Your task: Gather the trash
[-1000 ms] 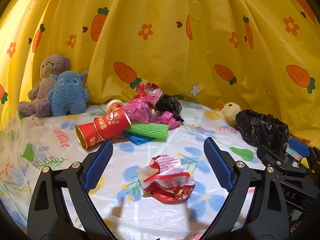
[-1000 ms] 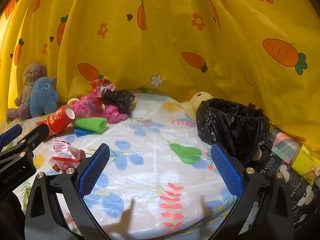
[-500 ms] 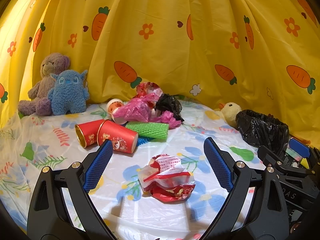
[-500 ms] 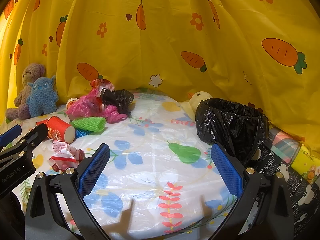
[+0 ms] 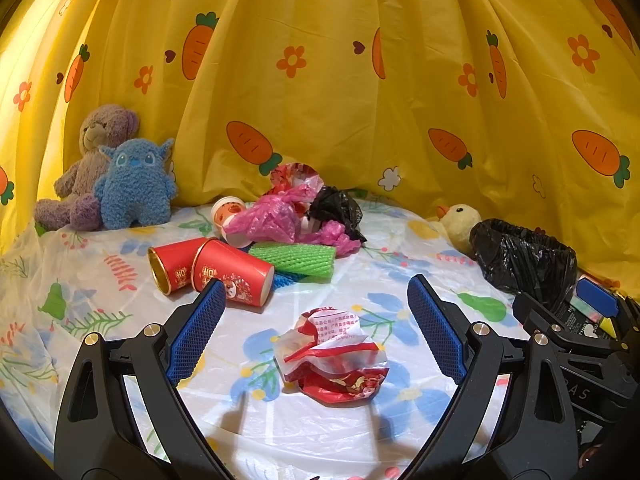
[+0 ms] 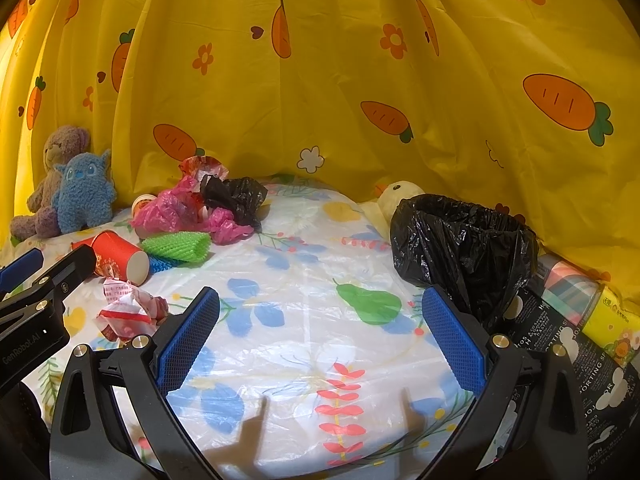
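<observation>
Now over a table draped in clear plastic above a floral-print cloth: left gripper spread wide and empty, blue-padded fingers flanking a crumpled red-and-white paper wrapper lying on the cloth between them, untouched. Just beyond the left finger, two red paper cups on their sides, touching each other. Behind those, a green foam mesh sleeve atop a blue mesh piece, then a heap of crumpled pink plastic bags, a wadded black plastic bag and a small white cup with red print. Far right, an open bin lined with a black plastic bag, with a yellow plush duck just beside it. Back left, against the yellow carrot-print curtain, a purple plush bear and a blue fuzzy plush monster, touching. Right gripper likewise released and holding nothing, hovering above bare cloth, the lined bin close by its right finger.
</observation>
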A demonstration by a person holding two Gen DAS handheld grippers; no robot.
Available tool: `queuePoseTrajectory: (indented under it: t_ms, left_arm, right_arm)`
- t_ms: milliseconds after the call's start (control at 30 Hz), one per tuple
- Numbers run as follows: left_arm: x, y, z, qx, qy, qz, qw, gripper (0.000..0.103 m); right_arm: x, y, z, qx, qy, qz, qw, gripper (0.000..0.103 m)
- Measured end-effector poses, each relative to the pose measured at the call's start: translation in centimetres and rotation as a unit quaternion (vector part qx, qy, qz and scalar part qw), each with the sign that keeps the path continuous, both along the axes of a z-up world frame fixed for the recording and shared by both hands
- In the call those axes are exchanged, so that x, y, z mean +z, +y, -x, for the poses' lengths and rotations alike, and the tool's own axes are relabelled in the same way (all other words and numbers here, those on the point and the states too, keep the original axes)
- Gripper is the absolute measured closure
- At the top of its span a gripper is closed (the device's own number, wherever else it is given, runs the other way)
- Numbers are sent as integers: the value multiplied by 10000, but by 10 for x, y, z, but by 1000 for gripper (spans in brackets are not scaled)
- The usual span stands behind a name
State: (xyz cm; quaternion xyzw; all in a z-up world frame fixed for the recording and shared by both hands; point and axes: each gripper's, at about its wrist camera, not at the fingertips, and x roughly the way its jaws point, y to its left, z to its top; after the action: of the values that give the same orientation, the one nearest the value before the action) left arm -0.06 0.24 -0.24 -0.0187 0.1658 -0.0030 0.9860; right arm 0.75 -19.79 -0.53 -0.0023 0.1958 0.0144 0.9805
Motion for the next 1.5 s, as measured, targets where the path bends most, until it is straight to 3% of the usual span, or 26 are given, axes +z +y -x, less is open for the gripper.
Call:
queuePoseTrajectory:
  t_ms: [1500]
  left_arm:
    - [0,0,0,0,8,19,10000,12]
  right_arm:
    - [-3,-1,-2,-2,36,2,10000,5]
